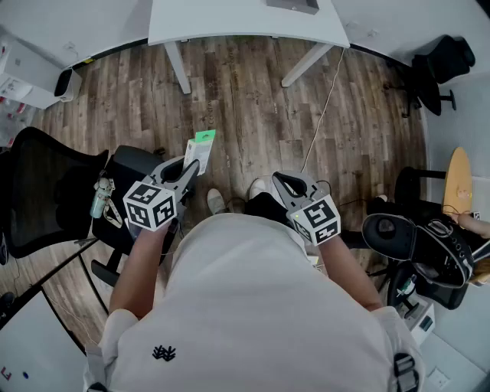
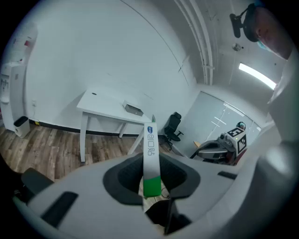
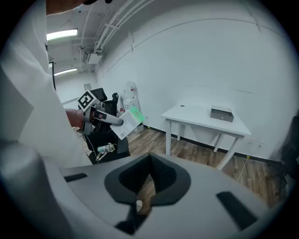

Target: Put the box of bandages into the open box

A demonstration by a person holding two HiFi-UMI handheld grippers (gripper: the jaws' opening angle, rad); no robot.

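Observation:
The box of bandages (image 1: 200,149) is a flat white pack with a green end. My left gripper (image 1: 187,170) is shut on it and holds it in the air above the wooden floor. In the left gripper view the pack (image 2: 150,154) stands edge-on between the jaws. In the right gripper view the pack (image 3: 127,120) sticks out to the right of the left gripper (image 3: 100,116). A small grey open box (image 3: 221,114) sits on the white table (image 1: 245,23) ahead. My right gripper (image 1: 285,182) is shut with nothing in it.
A black mesh office chair (image 1: 46,191) stands close on the left. More black chairs (image 1: 440,65) and a seat (image 1: 417,245) are at the right. A white cable (image 1: 325,115) runs over the floor under the table. A white bin (image 1: 67,83) stands at the far left.

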